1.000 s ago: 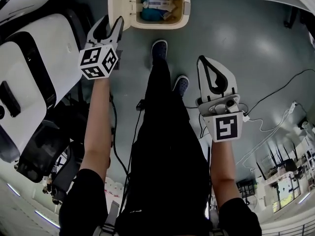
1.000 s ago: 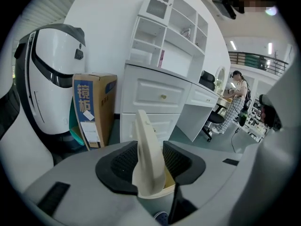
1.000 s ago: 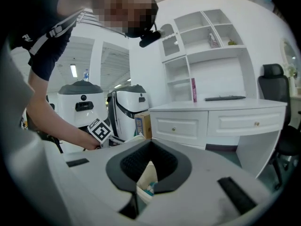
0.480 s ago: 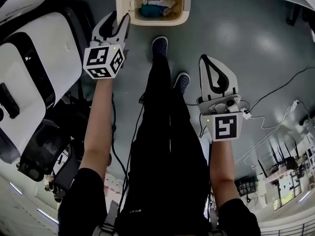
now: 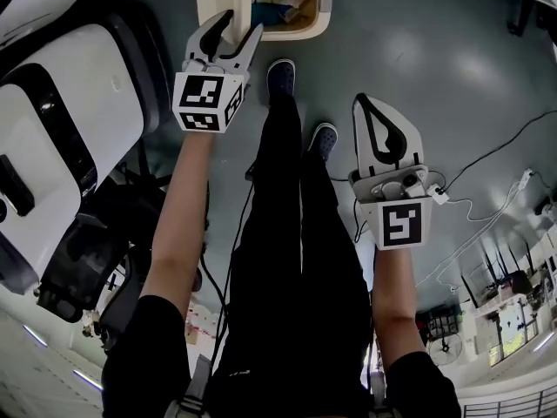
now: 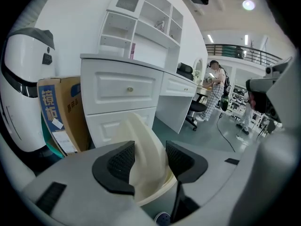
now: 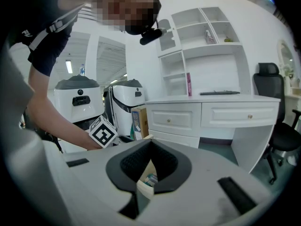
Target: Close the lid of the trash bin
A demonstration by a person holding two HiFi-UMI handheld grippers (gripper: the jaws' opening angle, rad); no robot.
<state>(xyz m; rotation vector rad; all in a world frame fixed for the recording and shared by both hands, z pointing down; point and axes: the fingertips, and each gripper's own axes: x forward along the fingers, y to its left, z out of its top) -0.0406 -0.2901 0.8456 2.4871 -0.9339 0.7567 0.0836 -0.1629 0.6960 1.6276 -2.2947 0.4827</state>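
Note:
The cream trash bin (image 5: 319,11) stands on the floor at the top of the head view, with rubbish visible inside. Its lid (image 5: 207,5) is up at the bin's left side. My left gripper (image 5: 237,23) reaches over that lid. In the left gripper view the lid (image 6: 143,140) stands between the two dark pads (image 6: 115,163) of the left gripper (image 6: 149,147), whose jaws are opening. My right gripper (image 5: 364,103) hangs back by the person's right foot, tips together and holding nothing. The bin (image 7: 149,177) shows through the gap behind the tips of the right gripper (image 7: 151,144).
Large white machines (image 5: 52,146) crowd the left. The person's legs and shoes (image 5: 283,78) stand just before the bin. Cables (image 5: 487,207) trail on the floor at right. A white cabinet (image 6: 122,93) and a cardboard box (image 6: 61,112) stand behind the bin; an office chair (image 7: 277,126) stands at right.
My left gripper has moved right and forward, from beside the bin to astride its lid. The lid now looks narrower, tipped up toward the bin. The right gripper has stayed put.

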